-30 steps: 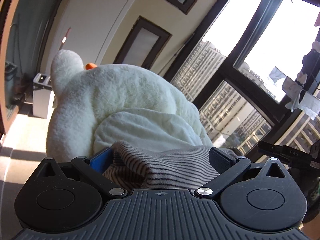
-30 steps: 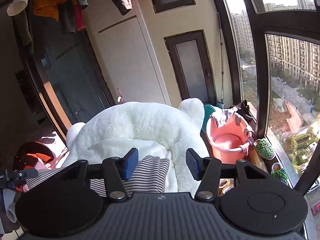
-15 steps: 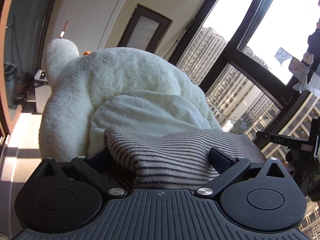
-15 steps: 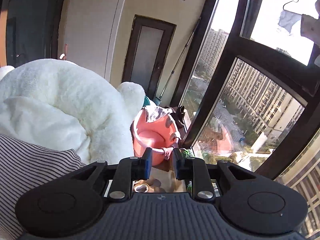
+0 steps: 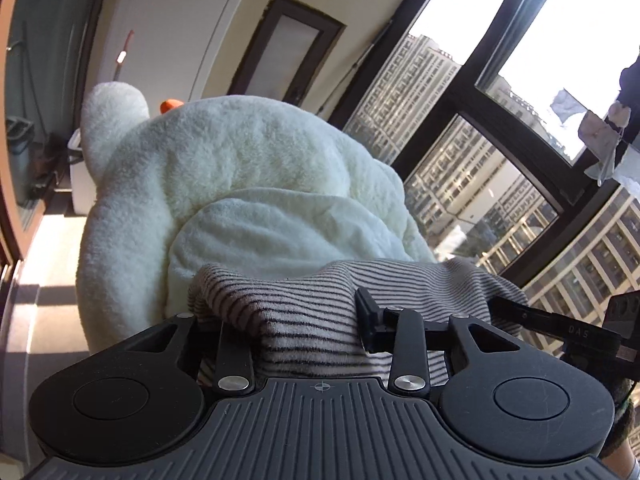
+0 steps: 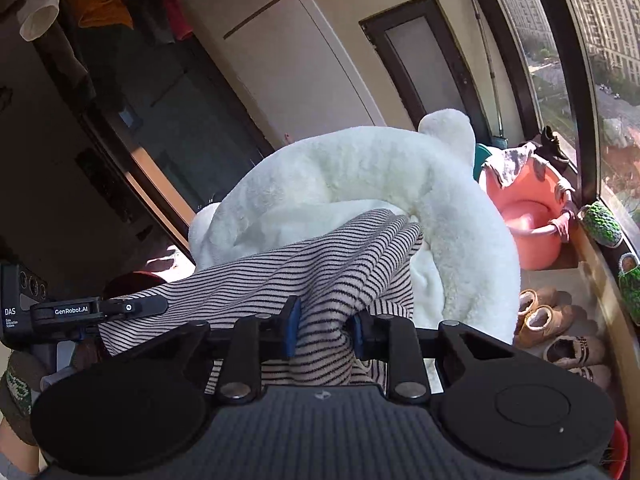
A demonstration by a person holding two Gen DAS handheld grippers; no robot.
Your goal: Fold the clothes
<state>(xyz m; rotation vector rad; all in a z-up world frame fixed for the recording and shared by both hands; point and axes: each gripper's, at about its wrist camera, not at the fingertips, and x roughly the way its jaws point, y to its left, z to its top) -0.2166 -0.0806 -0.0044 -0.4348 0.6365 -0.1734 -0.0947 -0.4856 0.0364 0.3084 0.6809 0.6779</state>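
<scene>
Where both tools pinch it – left tool [image 5: 308, 328], right tool [image 6: 322, 326] – striped garment [image 6: 316, 268], bunched, draped over white plush [image 6: 360, 172].

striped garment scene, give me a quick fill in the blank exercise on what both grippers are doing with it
1. The right gripper is shut on the ____ garment.
2. The garment lies over a big white ____ toy.
3. The basin by the window is ____ in colour.
4. The left gripper grips the ____ garment as the right one.

Missing words: striped; plush; pink; same
</scene>
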